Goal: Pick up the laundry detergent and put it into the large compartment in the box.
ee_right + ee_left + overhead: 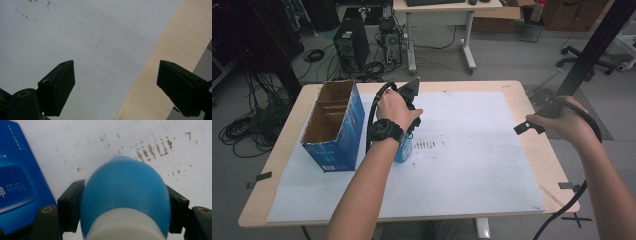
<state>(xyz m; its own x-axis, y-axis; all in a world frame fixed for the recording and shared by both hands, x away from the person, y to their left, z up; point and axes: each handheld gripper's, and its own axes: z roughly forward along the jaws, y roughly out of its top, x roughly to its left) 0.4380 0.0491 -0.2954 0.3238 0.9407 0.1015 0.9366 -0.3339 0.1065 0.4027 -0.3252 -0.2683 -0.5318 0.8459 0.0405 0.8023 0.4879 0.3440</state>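
Blue cardboard box (pixel 334 127) — open at the top, with inner dividers, standing on the white sheet (pixel 472 165) near the table's left edge; its printed blue side also appears at the left of the left gripper view (pixel 17 182).

Left gripper (pixel 404 142) — held from above by the left hand (pixel 396 107), which wears a black wristwatch (pixel 384 131), just right of the box. Its jaws are pinched on a blue bottle (pixel 125 195), one pad on each side of the rounded blue body; a white band crosses the bottle's near end. In the high view the bottle (pixel 403 149) shows below the hand, over the sheet.

Brown smudges (pixel 426 145) — short rows on the sheet, just right of the bottle.

Right gripper (pixel 116 87) — jaws spread wide, nothing between them, over the sheet's right border and the bare wooden table (pixel 160 75). The right hand (pixel 562 122) holds it at the table's right edge.
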